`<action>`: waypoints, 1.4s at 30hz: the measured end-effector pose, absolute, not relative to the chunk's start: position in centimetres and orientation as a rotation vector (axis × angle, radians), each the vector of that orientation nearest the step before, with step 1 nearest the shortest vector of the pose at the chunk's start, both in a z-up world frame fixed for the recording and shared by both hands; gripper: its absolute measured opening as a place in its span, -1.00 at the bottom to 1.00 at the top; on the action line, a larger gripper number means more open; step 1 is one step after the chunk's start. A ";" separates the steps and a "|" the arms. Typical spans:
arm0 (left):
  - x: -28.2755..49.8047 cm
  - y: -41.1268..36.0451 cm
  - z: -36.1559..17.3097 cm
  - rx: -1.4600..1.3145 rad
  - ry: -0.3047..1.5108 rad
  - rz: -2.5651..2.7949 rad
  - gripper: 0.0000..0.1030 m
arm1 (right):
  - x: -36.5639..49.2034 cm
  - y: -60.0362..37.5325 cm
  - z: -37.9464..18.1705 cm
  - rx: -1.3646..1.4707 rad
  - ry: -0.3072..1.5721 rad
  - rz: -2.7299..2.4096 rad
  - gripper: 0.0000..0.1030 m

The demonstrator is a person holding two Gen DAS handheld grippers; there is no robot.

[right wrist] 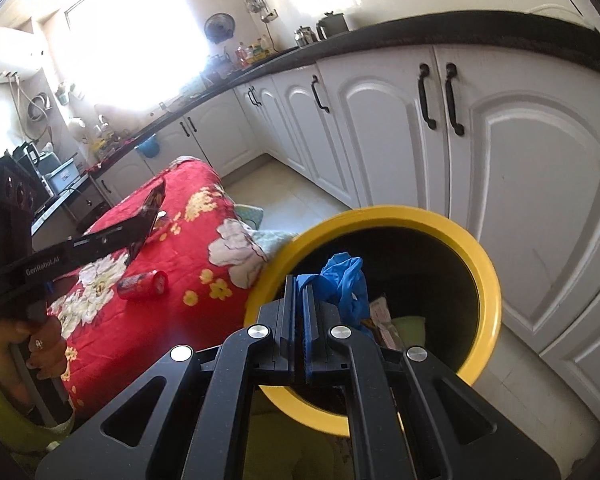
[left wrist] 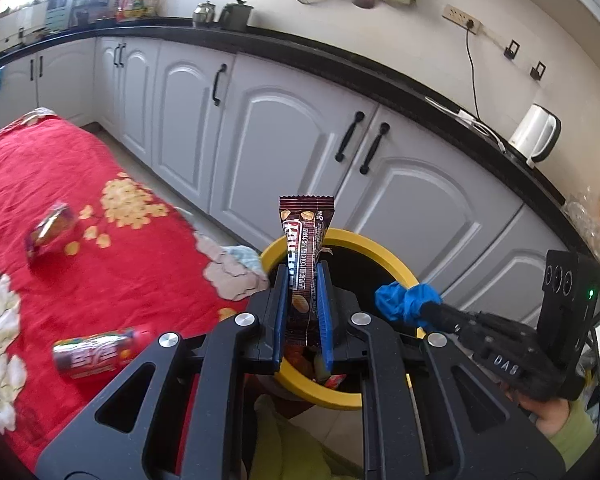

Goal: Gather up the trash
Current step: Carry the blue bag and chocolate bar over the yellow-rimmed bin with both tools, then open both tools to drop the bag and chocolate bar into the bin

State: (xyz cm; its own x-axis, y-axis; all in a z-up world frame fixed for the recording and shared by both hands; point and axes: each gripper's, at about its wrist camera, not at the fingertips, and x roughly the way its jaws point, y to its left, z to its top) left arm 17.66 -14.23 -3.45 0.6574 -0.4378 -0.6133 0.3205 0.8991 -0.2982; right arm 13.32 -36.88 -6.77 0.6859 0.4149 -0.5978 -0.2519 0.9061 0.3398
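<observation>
My left gripper (left wrist: 303, 276) is shut on a brown snack bar wrapper (left wrist: 305, 248), held upright over the near rim of the yellow-rimmed bin (left wrist: 384, 254). My right gripper (right wrist: 299, 284) is shut on a crumpled blue glove (right wrist: 348, 280) and holds it over the mouth of the bin (right wrist: 484, 276); it also shows in the left wrist view (left wrist: 404, 304). Wrappers lie in the bin. A red can (left wrist: 100, 350) and a red snack packet (left wrist: 50, 232) lie on the red flowered cloth (left wrist: 60, 184).
White cabinets (left wrist: 284, 136) with black handles run behind the bin under a black counter (left wrist: 340, 60). A white kettle (left wrist: 536, 134) stands on the counter. Tiled floor lies between table and cabinets.
</observation>
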 end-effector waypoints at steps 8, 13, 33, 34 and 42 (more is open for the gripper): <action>18.9 -16.5 -4.8 -0.147 0.779 -0.451 -0.83 | 13.3 -36.8 -8.7 0.244 0.772 0.391 -0.94; 19.7 -17.5 -5.9 -0.148 0.812 -0.462 -0.82 | 13.5 -36.8 -10.0 0.254 0.807 0.395 -0.94; 21.7 -18.4 -7.1 -0.176 0.831 -0.453 0.18 | 13.6 -37.5 -10.9 0.293 0.833 0.351 -0.21; 21.7 -18.2 -6.9 -0.179 0.826 -0.447 0.33 | 13.5 -37.7 -10.9 0.297 0.827 0.342 -0.09; 20.5 -15.7 -5.5 -0.151 0.754 -0.372 0.78 | 13.0 -37.7 -9.6 0.299 0.772 0.324 0.25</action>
